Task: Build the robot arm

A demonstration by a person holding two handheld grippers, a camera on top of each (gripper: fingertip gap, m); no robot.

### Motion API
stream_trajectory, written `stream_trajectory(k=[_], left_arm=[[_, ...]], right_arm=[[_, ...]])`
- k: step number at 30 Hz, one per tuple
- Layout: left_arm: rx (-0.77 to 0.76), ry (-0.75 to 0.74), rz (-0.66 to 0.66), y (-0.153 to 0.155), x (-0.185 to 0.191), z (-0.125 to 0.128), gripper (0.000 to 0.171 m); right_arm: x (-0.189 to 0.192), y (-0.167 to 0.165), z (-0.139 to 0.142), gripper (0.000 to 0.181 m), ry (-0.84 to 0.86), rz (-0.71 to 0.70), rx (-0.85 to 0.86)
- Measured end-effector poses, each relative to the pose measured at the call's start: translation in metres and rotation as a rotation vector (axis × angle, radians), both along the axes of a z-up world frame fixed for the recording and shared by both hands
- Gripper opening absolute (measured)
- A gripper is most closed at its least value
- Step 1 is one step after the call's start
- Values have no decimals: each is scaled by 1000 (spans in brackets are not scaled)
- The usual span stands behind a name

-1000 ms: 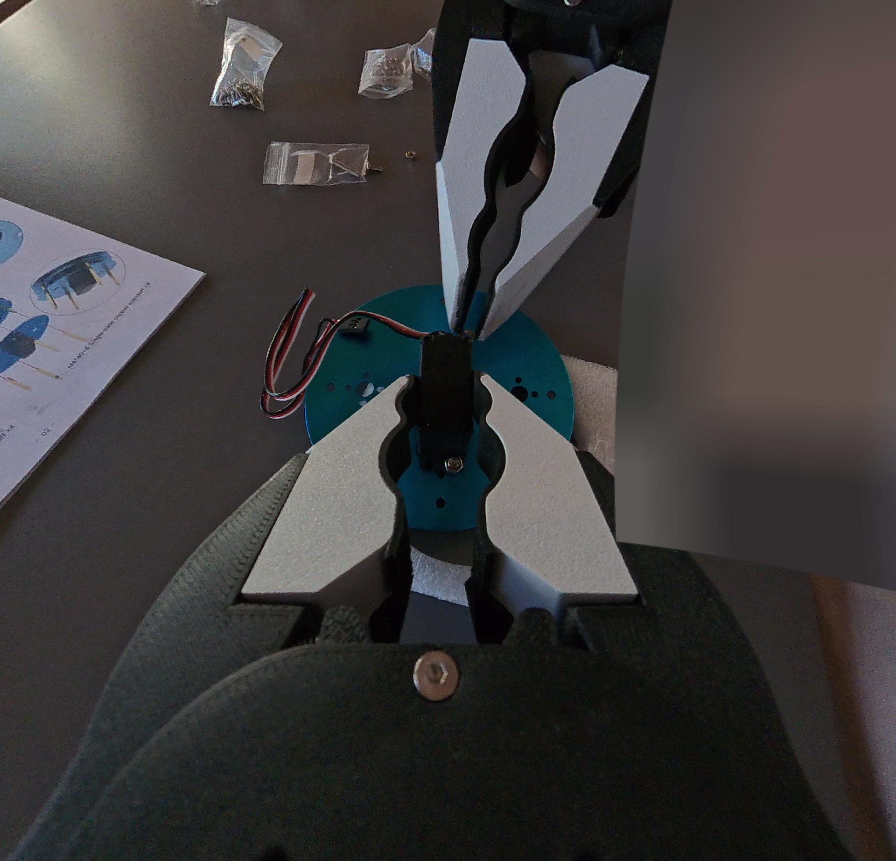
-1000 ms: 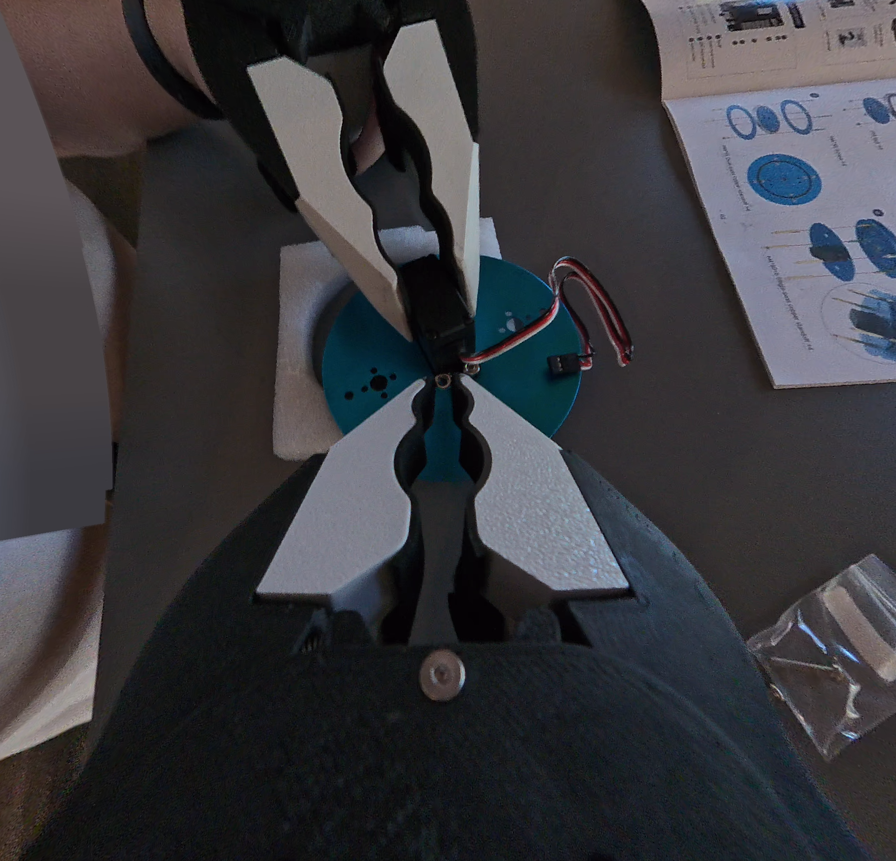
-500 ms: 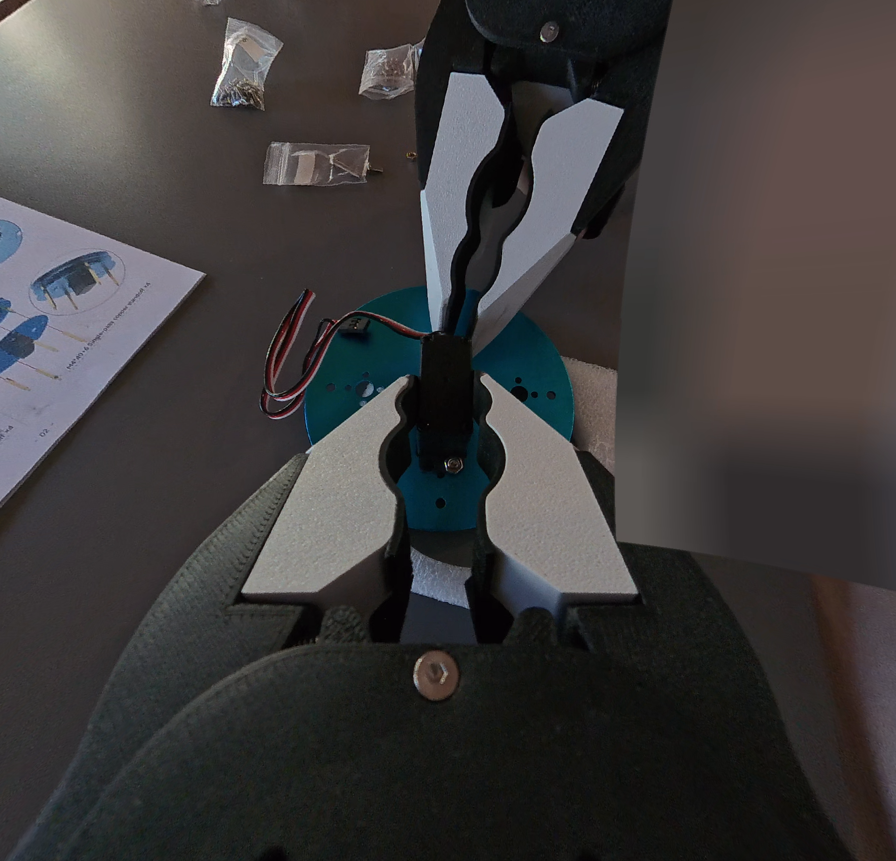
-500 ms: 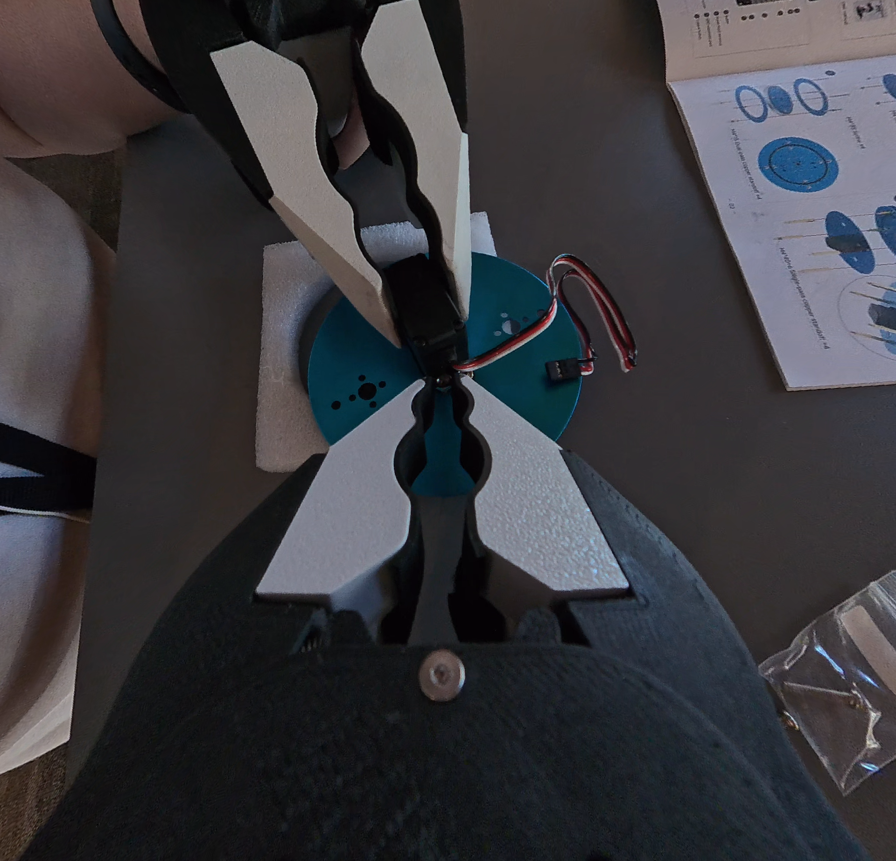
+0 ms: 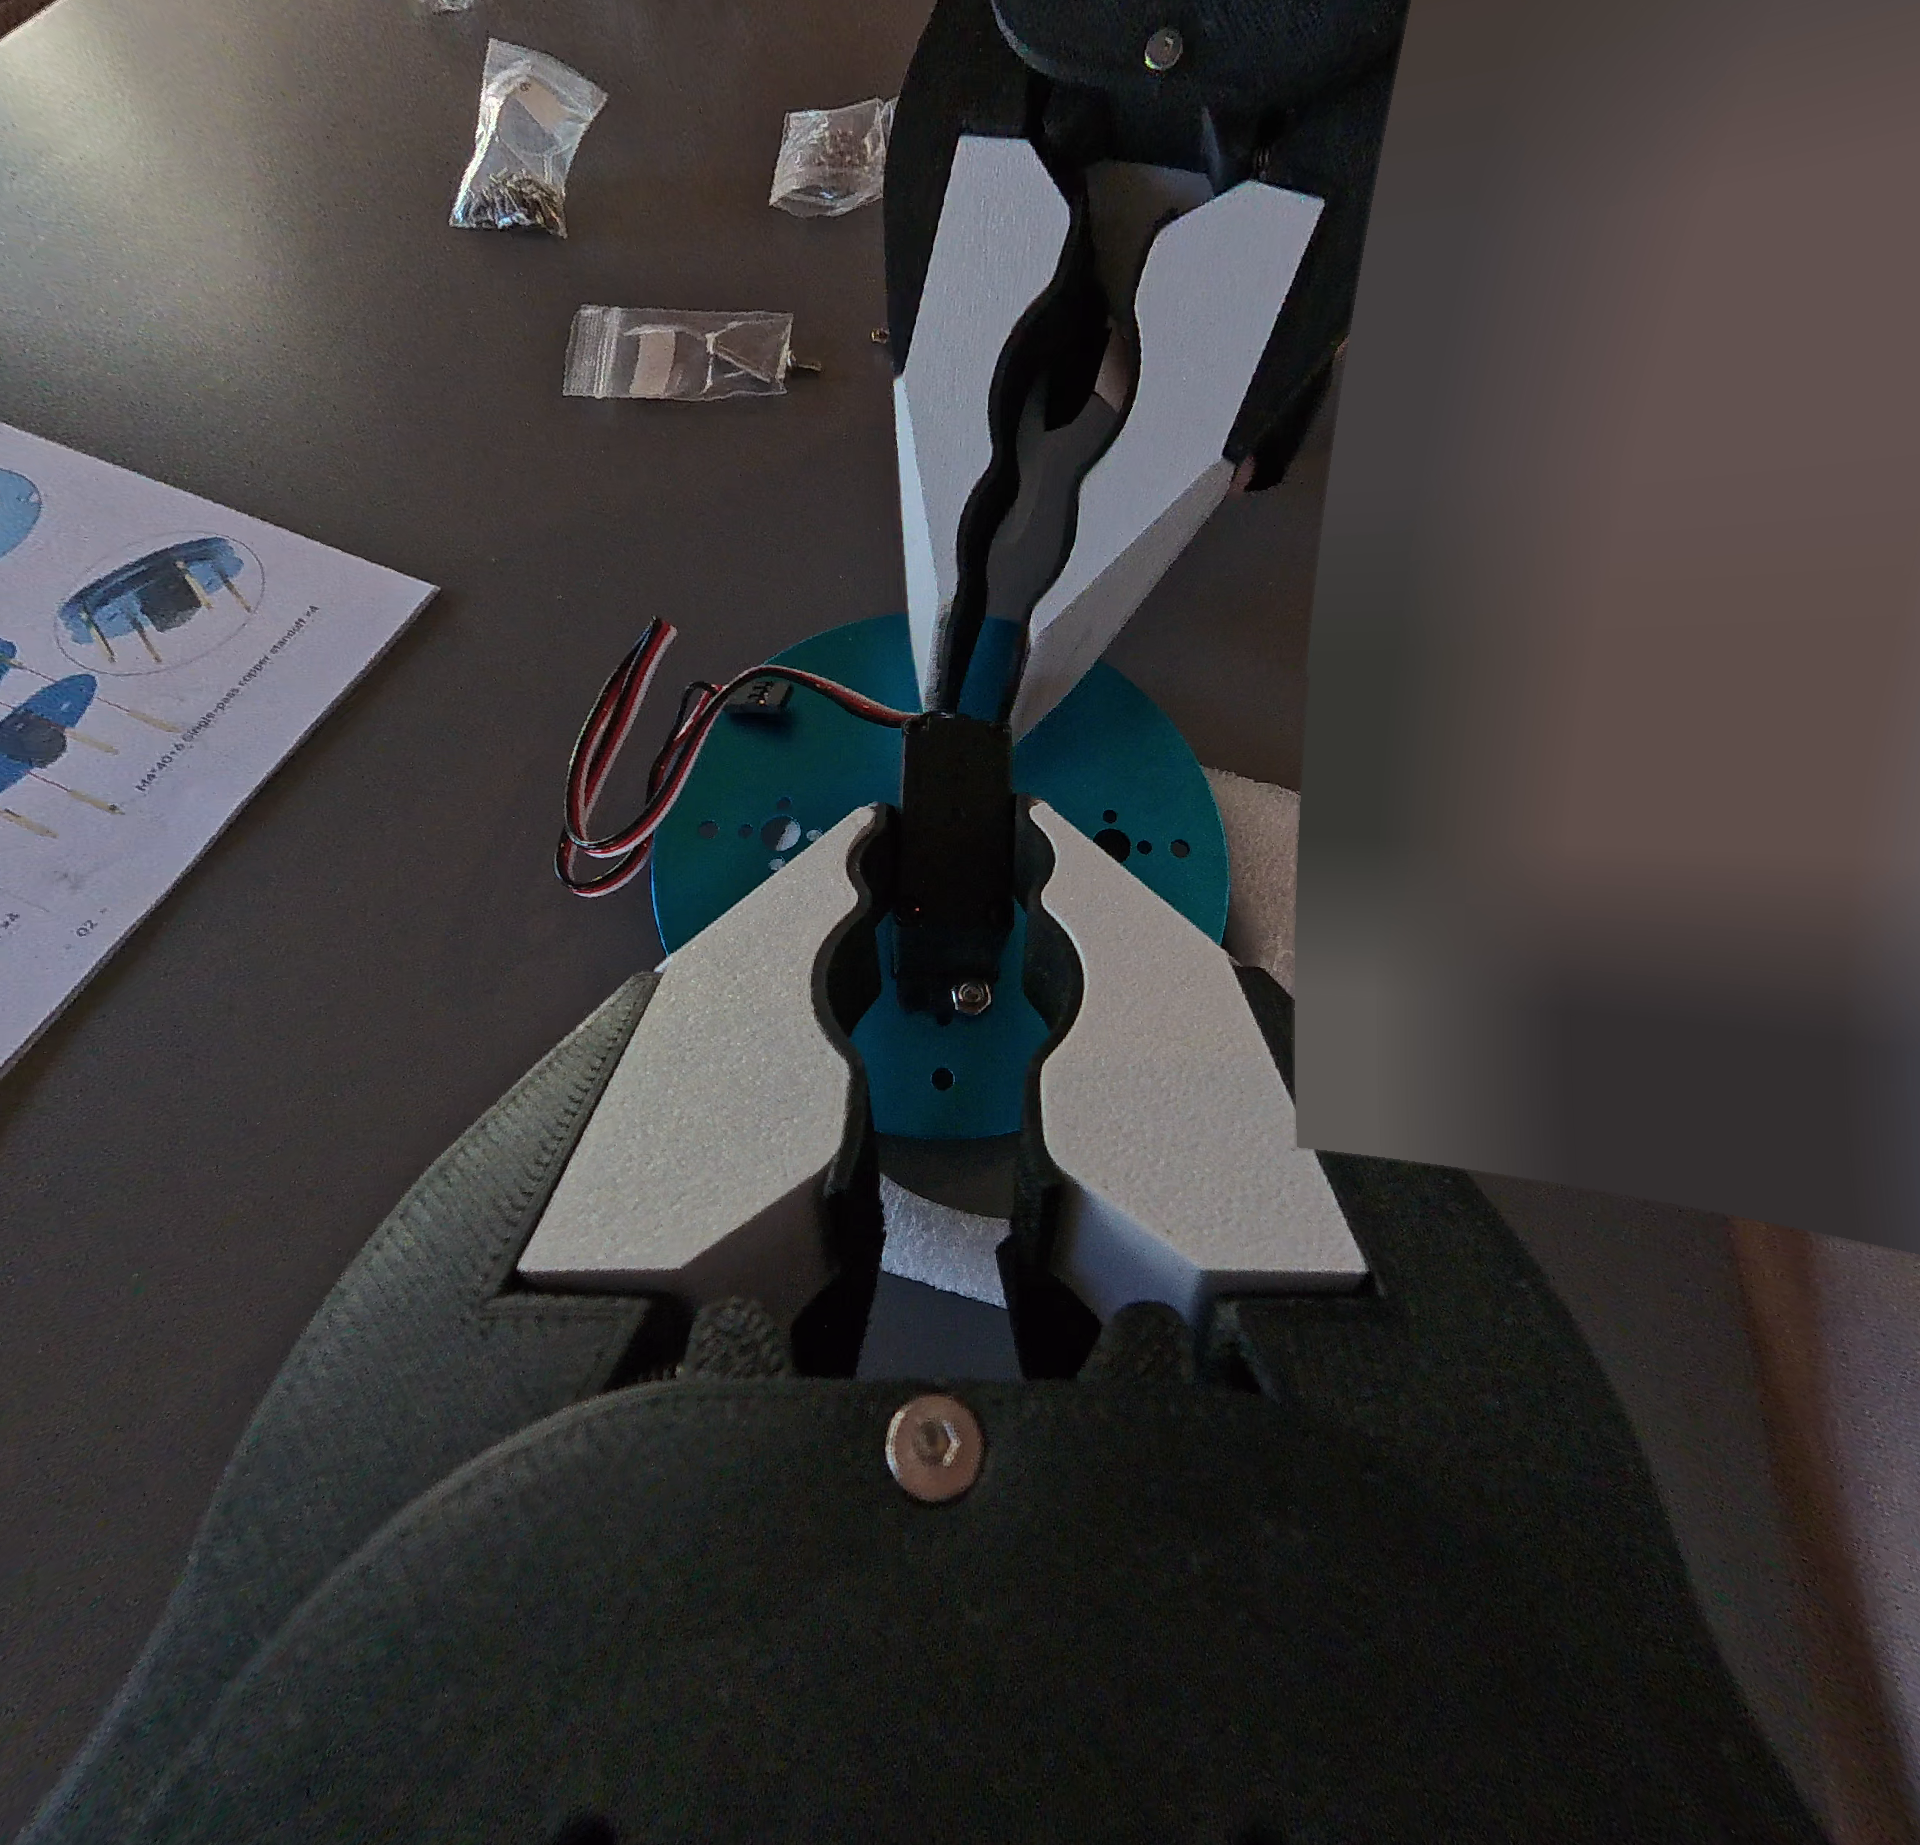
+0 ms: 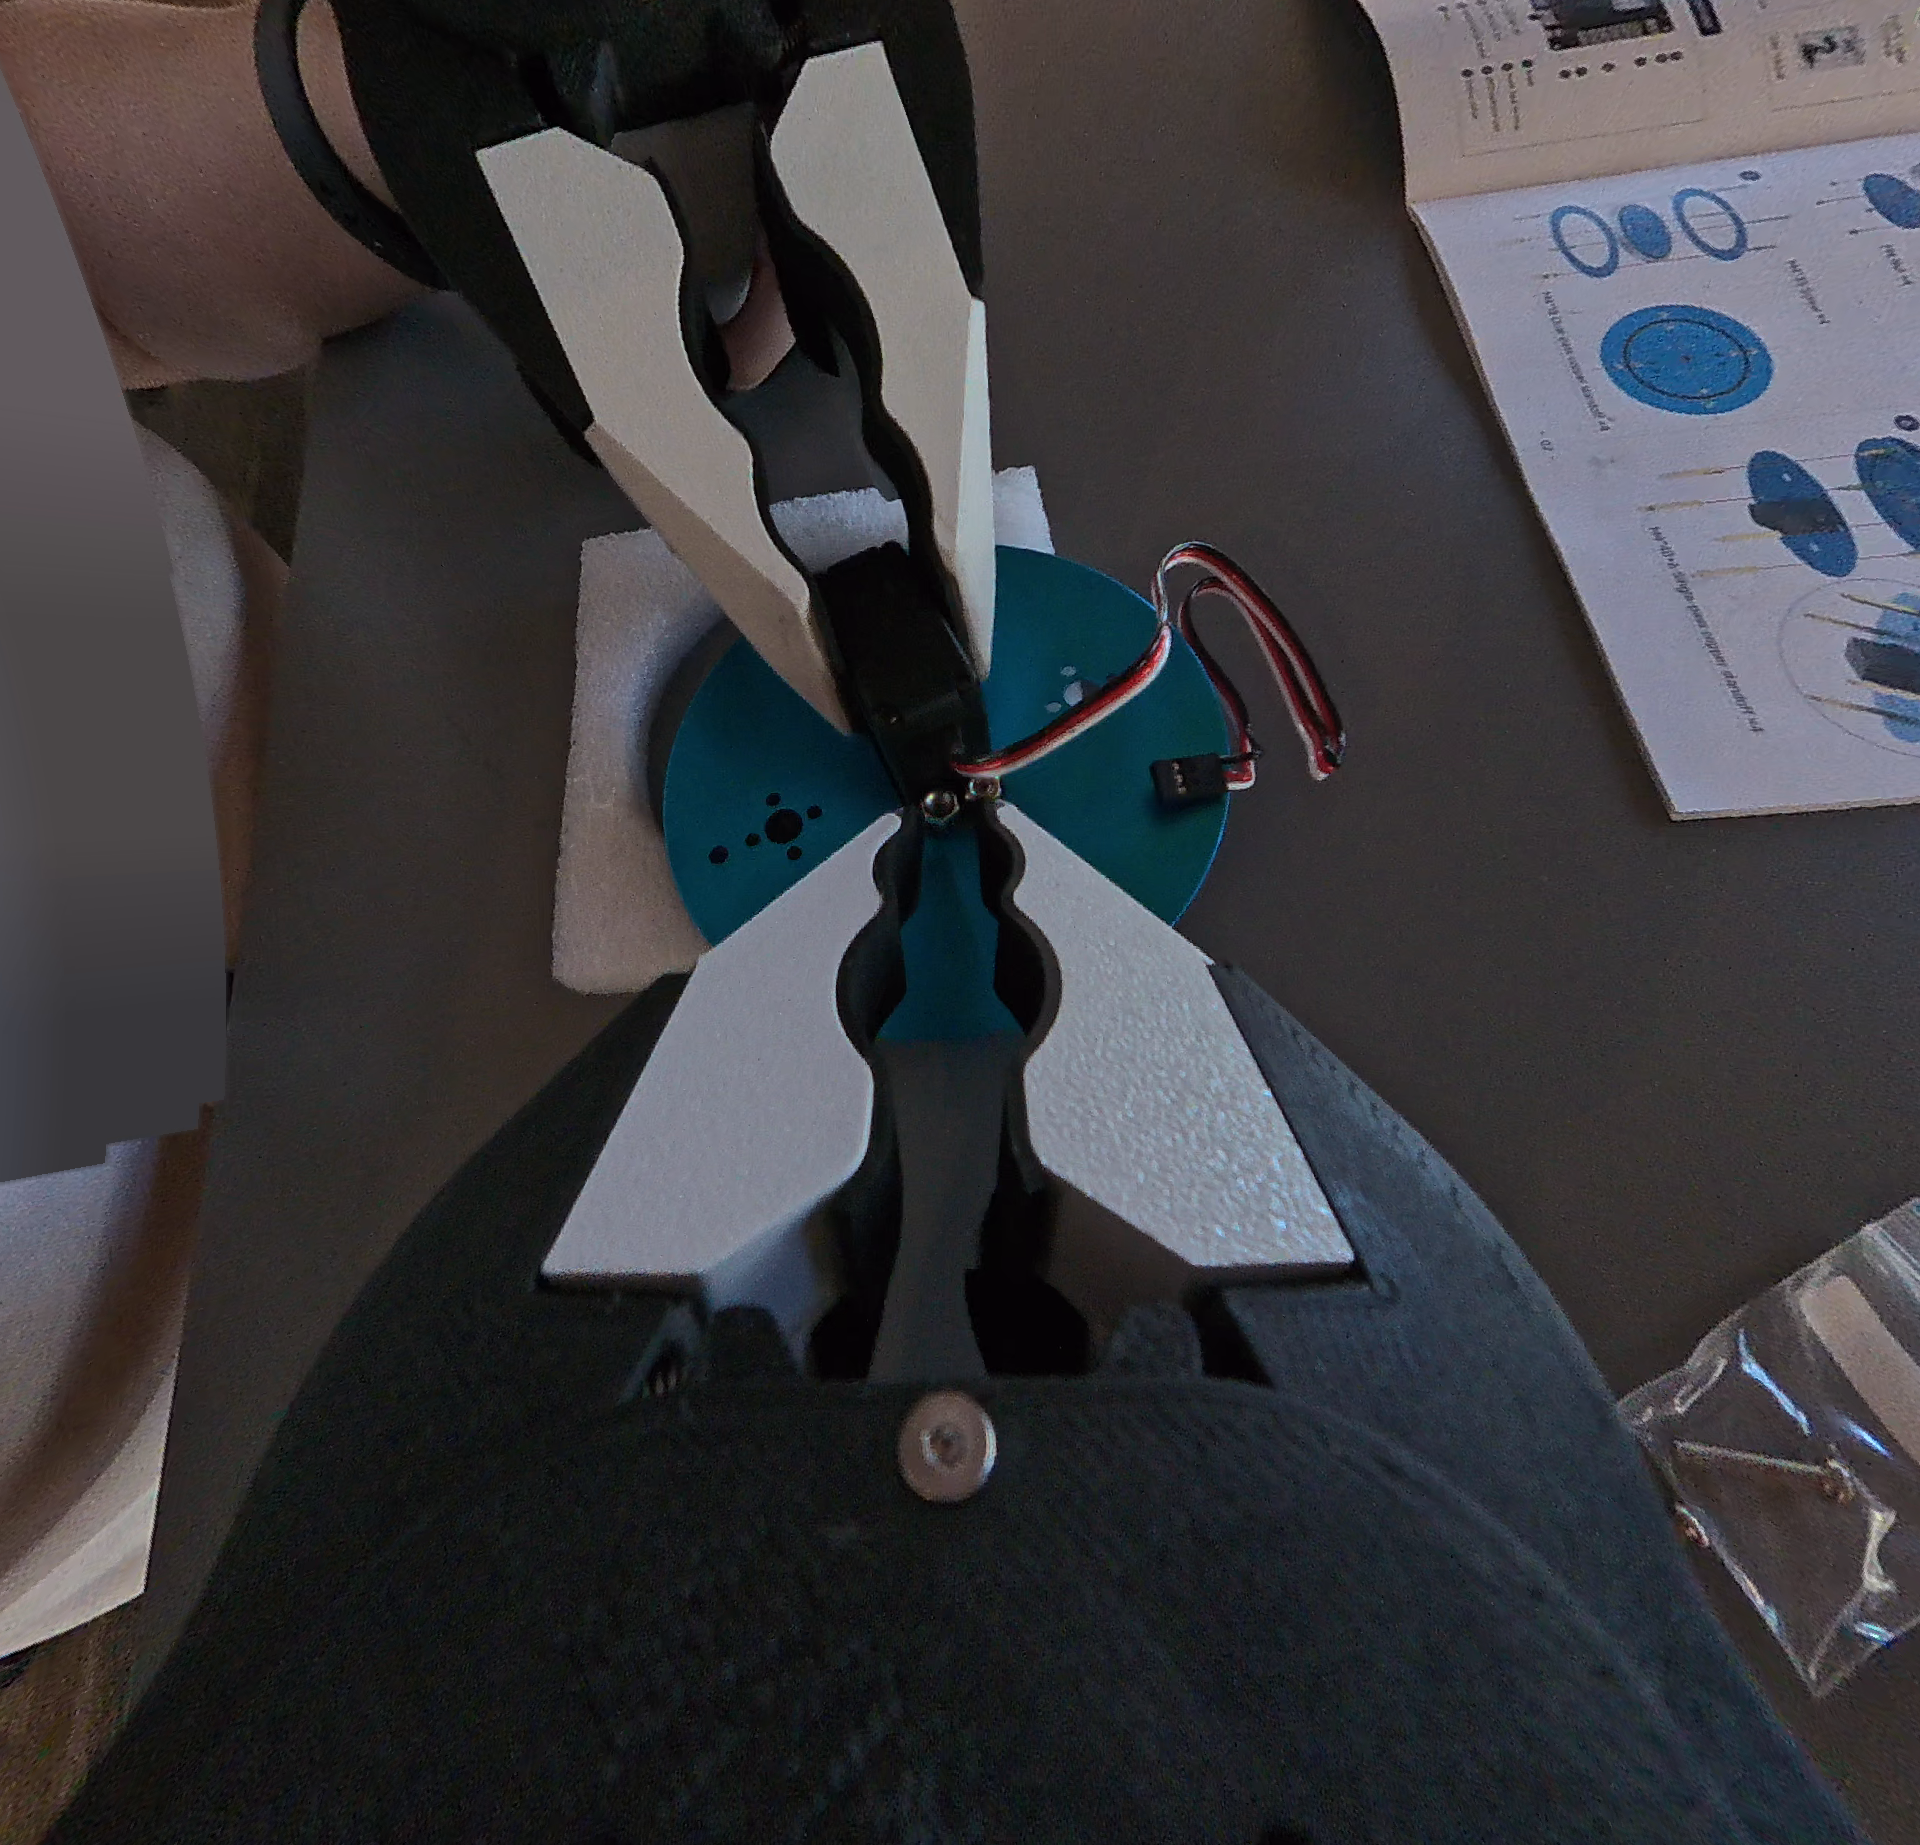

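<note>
Dark table (image 5: 312, 445); servo (image 5: 951, 850) between left claw (image 5: 954, 819) tips.

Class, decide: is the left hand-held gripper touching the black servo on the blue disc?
Touching: the right wrist view shows the left hand-held gripper closed on the black servo.

1. Left wrist cam sits right behind its own fingers, looking down and forward, close over the blue disc (image 5: 1122, 756).
2. Right wrist cam faces it from the opposite side, equally close.
3. Both catch the disc, the black servo (image 6: 904, 652) and each other's gripper.

Teal disc (image 5: 1132, 756), black servo (image 5: 951, 839), red-white-black wires (image 6: 1278, 652)
</note>
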State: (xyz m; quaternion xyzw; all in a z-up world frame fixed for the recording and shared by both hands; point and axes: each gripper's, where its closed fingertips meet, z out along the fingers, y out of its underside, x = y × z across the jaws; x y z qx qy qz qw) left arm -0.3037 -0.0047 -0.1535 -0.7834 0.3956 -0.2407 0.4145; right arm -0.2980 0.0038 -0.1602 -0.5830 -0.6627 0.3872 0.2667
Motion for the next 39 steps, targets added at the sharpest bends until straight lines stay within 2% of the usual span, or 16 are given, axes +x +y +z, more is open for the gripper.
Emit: stream_trajectory(k=[12, 21, 26, 31, 35, 37, 39], left_arm=[[0, -3, 1, 0, 0, 0, 23], [0, -4, 1, -1, 0, 0, 23], [-2, -8, 2, -1, 0, 0, 23], [-3, -8, 1, -1, 0, 1, 23], [-3, -8, 1, -1, 0, 1, 23], [-4, -10, 1, -1, 0, 1, 23], [-4, -11, 1, -1, 0, 1, 23]], right_arm=[[4, -9, -4, 4, -17, 38, 13], [2, -8, -3, 14, -8, 25, 13], [6, -12, -3, 6, -16, 48, 16], [3, -5, -3, 18, -4, 15, 39], [4, -12, -3, 18, -8, 43, 44], [8, -15, -4, 9, -21, 62, 28], [8, -13, -1, 9, -5, 46, 22]])
